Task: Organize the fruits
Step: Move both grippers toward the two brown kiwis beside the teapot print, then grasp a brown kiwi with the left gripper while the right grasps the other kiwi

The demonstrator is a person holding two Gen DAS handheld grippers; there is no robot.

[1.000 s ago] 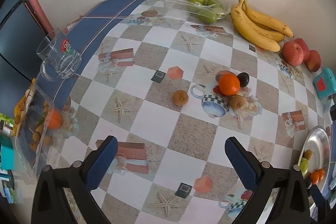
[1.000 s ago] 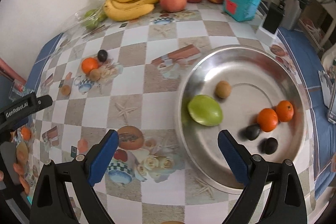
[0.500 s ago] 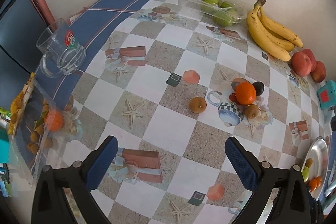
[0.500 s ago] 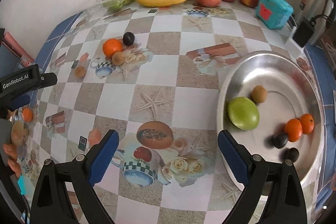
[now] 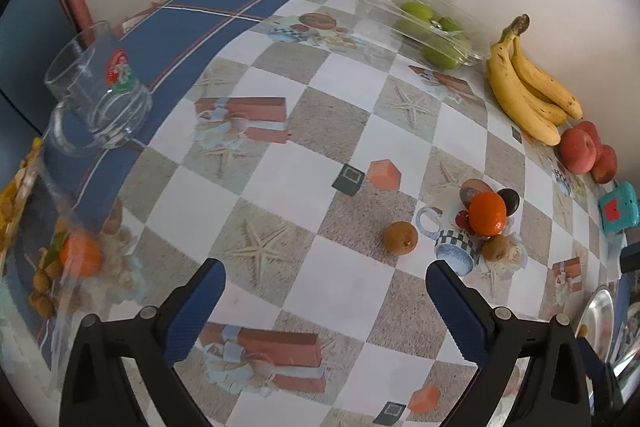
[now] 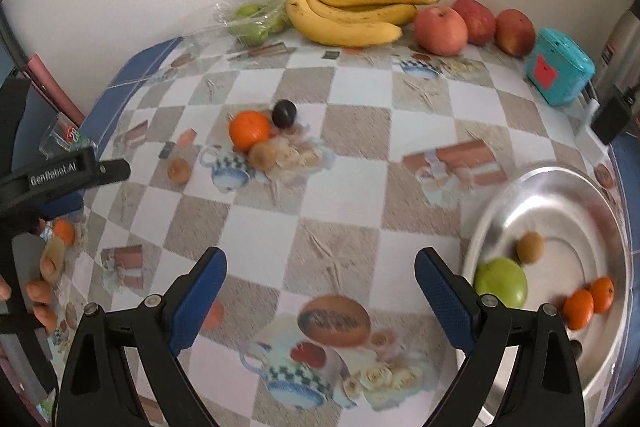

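An orange point(image 5: 487, 213), a dark plum point(image 5: 509, 201) and two brown kiwis point(image 5: 400, 237) point(image 5: 496, 247) lie loose mid-table. My left gripper point(image 5: 325, 287) hangs open above the cloth, short of the nearer kiwi, with nothing between its fingers. In the right wrist view the same orange point(image 6: 249, 129), plum point(image 6: 284, 113) and kiwis point(image 6: 262, 154) point(image 6: 178, 170) sit far ahead. My right gripper point(image 6: 320, 275) is open and empty. To its right a steel plate point(image 6: 560, 187) holds a green apple point(image 6: 501, 281), a kiwi point(image 6: 529, 247) and two oranges point(image 6: 579, 308).
Bananas point(image 6: 352, 11), red apples point(image 6: 440, 25) and bagged green fruit point(image 6: 252, 23) line the wall. A teal box point(image 6: 559, 67) and a kettle point(image 6: 618, 39) stand at the right. A glass mug point(image 5: 98, 87) and a clear pack of fruit point(image 5: 60, 255) stand at the left edge.
Both grippers have swung left: the loose fruits have slid right in the left view, and the steel plate has slipped to the right edge of the right view. Neither holds anything.
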